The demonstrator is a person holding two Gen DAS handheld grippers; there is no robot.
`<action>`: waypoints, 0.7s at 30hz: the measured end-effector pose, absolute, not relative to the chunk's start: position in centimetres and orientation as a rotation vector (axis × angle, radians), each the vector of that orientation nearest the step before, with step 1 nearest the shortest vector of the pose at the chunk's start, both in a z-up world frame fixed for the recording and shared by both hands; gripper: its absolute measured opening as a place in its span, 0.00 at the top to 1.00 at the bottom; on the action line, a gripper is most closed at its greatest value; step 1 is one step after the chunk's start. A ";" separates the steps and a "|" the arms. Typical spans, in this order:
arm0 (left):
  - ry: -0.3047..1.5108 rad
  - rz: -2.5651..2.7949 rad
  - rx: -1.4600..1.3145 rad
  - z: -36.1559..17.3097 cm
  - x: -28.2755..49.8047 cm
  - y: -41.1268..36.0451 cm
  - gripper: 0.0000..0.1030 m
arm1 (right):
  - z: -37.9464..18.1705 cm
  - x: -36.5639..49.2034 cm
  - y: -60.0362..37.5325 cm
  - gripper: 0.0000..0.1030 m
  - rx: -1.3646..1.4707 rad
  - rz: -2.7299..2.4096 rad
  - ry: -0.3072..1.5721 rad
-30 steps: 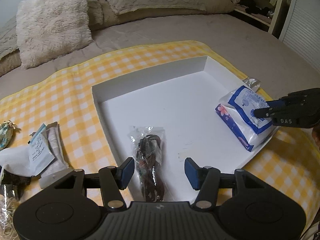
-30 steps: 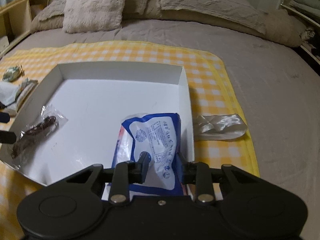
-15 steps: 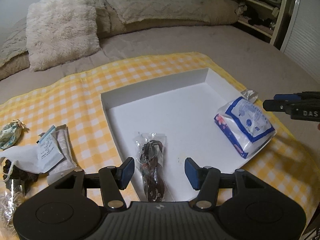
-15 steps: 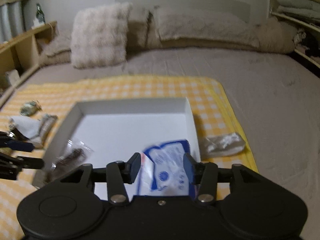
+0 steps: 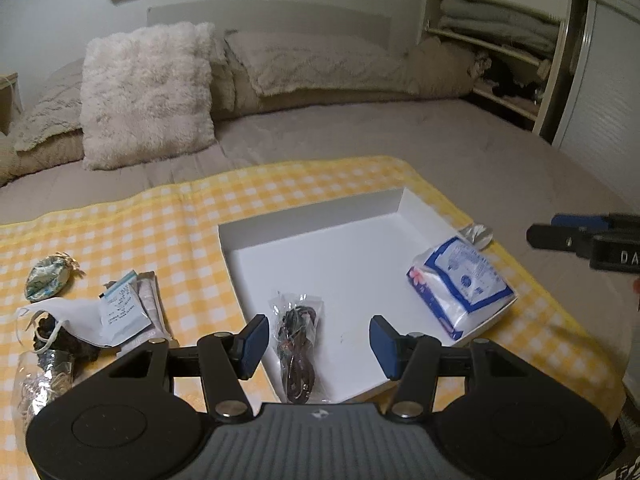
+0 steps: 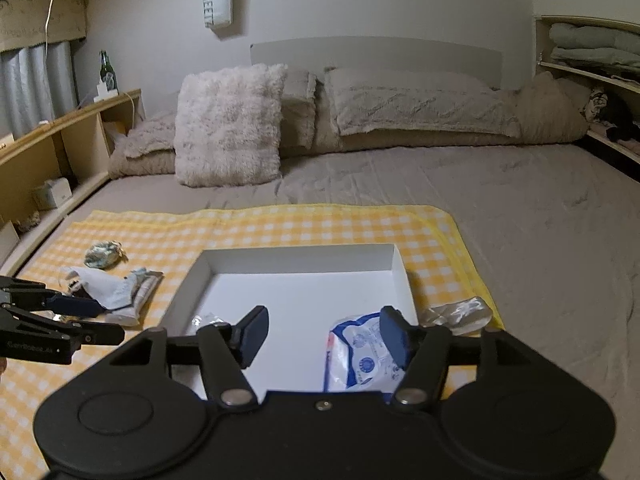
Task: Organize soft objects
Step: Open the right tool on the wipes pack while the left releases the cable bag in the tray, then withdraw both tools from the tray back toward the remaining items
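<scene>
A white shallow box (image 5: 320,216) (image 6: 296,262) lies on a yellow checked cloth on the bed. In it are a blue-and-white tissue pack (image 5: 464,284) (image 6: 360,360) at the right and a clear bag of dark cord (image 5: 298,340) near the front. My left gripper (image 5: 318,340) is open and empty above the box's front edge. My right gripper (image 6: 324,336) is open and empty, raised behind the tissue pack; it shows at the right of the left wrist view (image 5: 580,236).
On the cloth left of the box lie a white mask (image 5: 72,316), paper packets (image 5: 124,312), a green pouch (image 5: 48,276) and a crinkly bag (image 5: 40,380). A clear plastic bag (image 6: 460,312) lies right of the box. Pillows (image 6: 228,124) line the headboard.
My right gripper let go of the tissue pack, which now rests in the box, opened wide and pulled up and back. My left gripper also rose and drew back.
</scene>
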State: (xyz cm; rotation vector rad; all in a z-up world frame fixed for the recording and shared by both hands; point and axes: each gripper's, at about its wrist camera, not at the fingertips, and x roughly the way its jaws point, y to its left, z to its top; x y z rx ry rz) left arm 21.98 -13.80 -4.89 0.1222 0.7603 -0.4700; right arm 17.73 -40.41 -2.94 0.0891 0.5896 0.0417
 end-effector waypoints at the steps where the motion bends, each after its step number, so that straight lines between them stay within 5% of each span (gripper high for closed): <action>1: 0.750 -0.466 0.118 -4.7 21.7 -13.7 0.45 | -2.8 17.4 -40.3 0.37 0.095 0.044 0.584; 9: 0.665 -0.428 0.088 -3.1 19.2 -13.1 0.29 | -2.4 15.1 -38.3 0.21 0.103 0.058 0.537; 17: 0.576 -0.356 0.085 -2.5 17.6 -12.1 0.00 | -2.3 14.0 -37.0 0.06 0.062 0.048 0.503; 21: 0.545 -0.328 0.094 -2.2 17.4 -11.5 0.00 | -2.2 13.9 -36.9 0.00 0.064 0.042 0.486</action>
